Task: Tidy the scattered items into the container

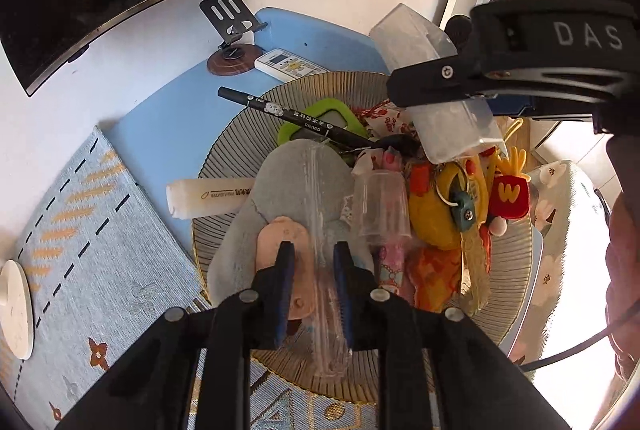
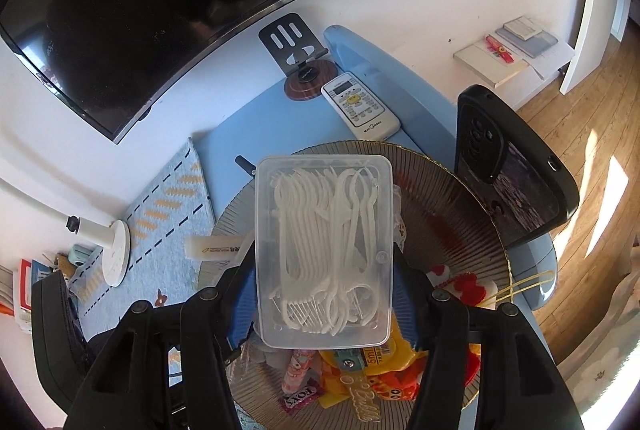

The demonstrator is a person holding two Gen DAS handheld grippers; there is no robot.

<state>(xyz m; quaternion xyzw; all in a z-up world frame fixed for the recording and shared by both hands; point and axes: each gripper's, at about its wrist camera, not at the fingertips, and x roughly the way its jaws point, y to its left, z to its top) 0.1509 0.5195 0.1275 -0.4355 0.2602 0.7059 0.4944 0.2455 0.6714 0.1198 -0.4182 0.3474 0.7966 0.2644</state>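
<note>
A round ribbed plate with a gold rim (image 1: 240, 118) holds a pile: a grey plush (image 1: 288, 174), a black pen (image 1: 296, 116), a clear cup (image 1: 382, 206), a yellow tape measure (image 1: 434, 214) and a red fries charm (image 1: 510, 194). My left gripper (image 1: 314, 258) hovers low over the plush, narrowly open. A clear plastic tube (image 1: 322, 230) lies lengthwise between its fingers, with a gap on the left side. My right gripper (image 2: 324, 258) is shut on a clear box of white floss picks (image 2: 324, 250), held above the plate (image 2: 460, 198).
A white highlighter (image 1: 208, 198) leans over the plate's left rim. A remote (image 2: 360, 106) and a phone stand (image 2: 294, 48) sit on the blue table behind. A black phone (image 2: 512, 166) stands at the plate's right edge. A lamp base (image 2: 114, 254) rests on the patterned mat at left.
</note>
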